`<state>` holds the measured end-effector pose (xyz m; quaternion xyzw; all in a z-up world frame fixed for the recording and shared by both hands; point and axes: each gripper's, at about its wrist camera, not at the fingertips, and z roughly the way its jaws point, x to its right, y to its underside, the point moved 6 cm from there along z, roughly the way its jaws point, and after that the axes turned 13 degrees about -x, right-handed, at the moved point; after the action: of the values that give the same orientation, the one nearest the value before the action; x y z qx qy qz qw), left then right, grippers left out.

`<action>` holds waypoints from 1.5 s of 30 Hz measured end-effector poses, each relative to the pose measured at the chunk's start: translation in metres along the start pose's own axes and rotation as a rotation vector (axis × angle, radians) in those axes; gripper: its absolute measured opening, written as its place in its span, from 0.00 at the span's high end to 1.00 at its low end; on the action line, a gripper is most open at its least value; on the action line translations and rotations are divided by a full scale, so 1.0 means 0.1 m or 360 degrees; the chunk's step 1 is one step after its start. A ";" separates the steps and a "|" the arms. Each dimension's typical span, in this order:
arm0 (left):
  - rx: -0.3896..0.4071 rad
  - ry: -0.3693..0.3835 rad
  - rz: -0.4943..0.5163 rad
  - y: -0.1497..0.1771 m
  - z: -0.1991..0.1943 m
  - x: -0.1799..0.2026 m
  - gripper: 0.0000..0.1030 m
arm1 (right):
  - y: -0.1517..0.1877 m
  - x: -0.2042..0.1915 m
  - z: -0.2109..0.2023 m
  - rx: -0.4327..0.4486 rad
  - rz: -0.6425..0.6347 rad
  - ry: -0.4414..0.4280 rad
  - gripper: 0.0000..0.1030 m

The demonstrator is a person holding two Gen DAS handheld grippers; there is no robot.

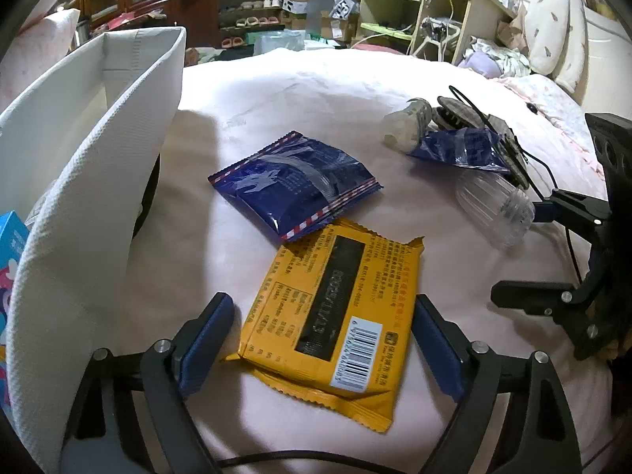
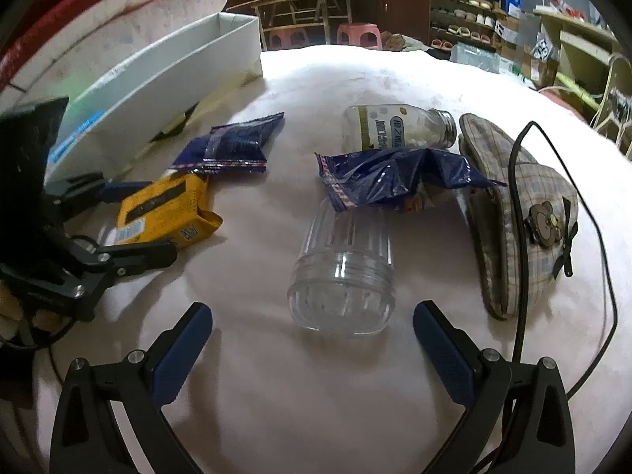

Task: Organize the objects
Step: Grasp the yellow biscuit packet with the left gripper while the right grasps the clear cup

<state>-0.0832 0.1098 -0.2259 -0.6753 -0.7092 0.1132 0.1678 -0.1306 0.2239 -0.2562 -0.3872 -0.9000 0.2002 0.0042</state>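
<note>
On my left the white box [image 2: 166, 75] shows no contents; my left gripper [image 1: 320, 339] straddles the yellow packet [image 1: 331, 316], not yet clamped. Right gripper [image 2: 312, 339] hangs released before the empty clear jar [image 2: 343, 276]; beyond, a pill bottle [image 2: 395, 128] holds white tablets

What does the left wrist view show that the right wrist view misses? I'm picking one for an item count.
Only the left wrist view: a light blue printed carton at the left edge, beside the white box.

Only the right wrist view: the brown bear patch on the plaid fabric pouch.

Both: the yellow foil snack packet between the open left tool, the flat dark blue packet, the clear ribbed plastic jar ahead of the open right tool, and the white box.
</note>
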 end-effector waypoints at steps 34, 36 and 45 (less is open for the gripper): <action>0.0019 0.0048 0.0002 0.02 -0.01 0.03 0.27 | -0.19 0.36 -0.11 -0.0341 0.0574 -0.0363 0.05; 0.0016 0.0024 0.0016 0.03 0.00 0.05 0.27 | -0.20 0.43 -0.14 -0.0340 0.0638 -0.0383 0.14; 0.0023 0.0011 0.0001 0.03 0.01 0.06 0.27 | -0.13 0.54 -0.22 -0.0305 0.0699 -0.0442 0.52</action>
<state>-0.0813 0.1164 -0.2269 -0.6747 -0.7076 0.1160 0.1750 -0.1738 0.2610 -0.2387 -0.5405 -0.8013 0.1614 -0.1992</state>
